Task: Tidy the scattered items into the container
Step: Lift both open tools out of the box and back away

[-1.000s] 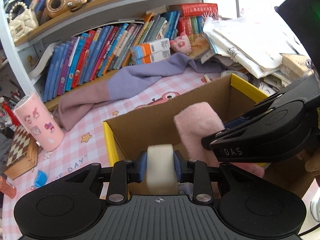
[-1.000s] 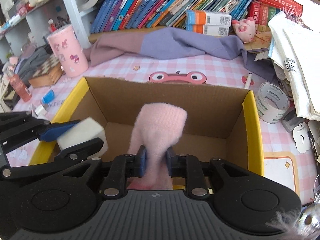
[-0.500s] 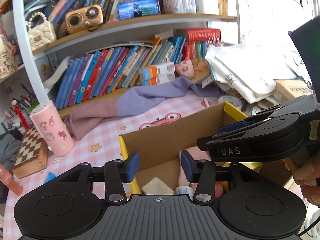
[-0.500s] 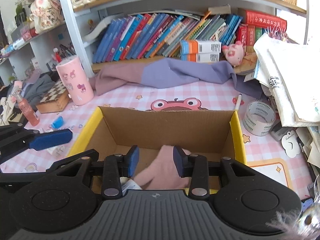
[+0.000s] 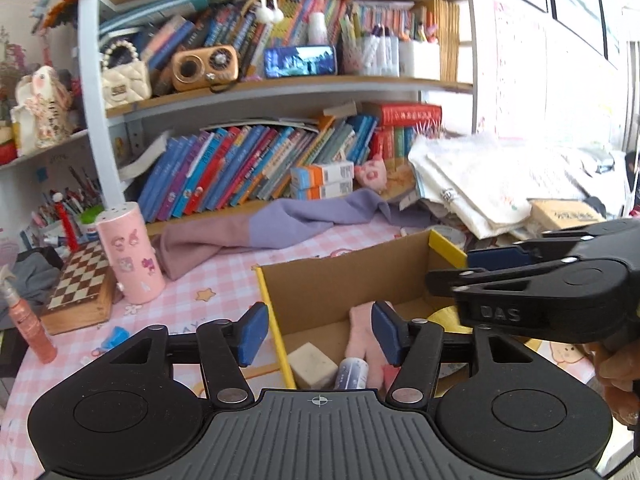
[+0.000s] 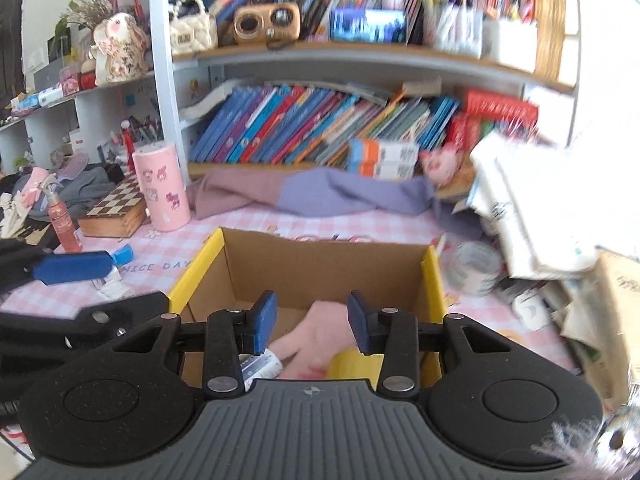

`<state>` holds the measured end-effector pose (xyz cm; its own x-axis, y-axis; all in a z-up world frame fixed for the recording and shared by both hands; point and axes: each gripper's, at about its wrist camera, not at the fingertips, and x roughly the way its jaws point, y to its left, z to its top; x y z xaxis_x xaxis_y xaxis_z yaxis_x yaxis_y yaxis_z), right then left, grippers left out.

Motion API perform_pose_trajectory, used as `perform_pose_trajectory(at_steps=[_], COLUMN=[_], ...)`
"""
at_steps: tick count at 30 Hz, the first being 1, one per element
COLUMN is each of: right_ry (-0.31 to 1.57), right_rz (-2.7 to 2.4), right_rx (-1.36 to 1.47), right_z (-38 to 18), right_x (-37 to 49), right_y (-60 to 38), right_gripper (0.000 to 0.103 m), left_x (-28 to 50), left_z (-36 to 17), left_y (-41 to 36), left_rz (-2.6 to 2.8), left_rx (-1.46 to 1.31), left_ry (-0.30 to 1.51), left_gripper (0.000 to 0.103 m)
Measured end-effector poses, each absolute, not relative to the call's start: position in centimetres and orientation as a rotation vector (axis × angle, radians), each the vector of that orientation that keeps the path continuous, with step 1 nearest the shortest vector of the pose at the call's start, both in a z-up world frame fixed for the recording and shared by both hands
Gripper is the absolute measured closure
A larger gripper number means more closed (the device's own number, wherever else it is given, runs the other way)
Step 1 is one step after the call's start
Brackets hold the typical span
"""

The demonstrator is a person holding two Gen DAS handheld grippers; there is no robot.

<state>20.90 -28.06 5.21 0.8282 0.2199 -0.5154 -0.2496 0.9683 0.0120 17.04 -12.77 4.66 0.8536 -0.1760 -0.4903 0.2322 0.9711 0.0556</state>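
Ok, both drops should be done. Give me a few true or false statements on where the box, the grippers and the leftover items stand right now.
1. The white block lies inside the cardboard box. True.
2. The left gripper is clamped on the white block. False: nothing is between its jaws, which are opening above the box.
3. The pink glove is in the box. True.
4. The right gripper grips the pink glove. False: its jaws are opening with the glove lying loose below.
5. The roll of tape is in the box. False: it sits on the table, outside the box's right wall.
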Motion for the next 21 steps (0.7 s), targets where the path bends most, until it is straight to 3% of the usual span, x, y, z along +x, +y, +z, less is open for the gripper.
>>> perform_pose_trajectory(at_steps=[15,21], right_ry=[0.542,0.582], right_rz=[0.103,0.080], right_rx=[-0.006,-0.001], right_z=[3.6,2.4], right_x=[11.6,9.2], right_y=[-26.9,-24.8], right_gripper=[0.062,0.062], left_x=[10.1,8.2], left_z=[2.8,1.7], left_y=[-7.2,-5.3], left_rz=[-0.218,-0.214], left_rx=[0.056,0.084], left_ry=[0.548,0.576], left_gripper=[0.045,0.040])
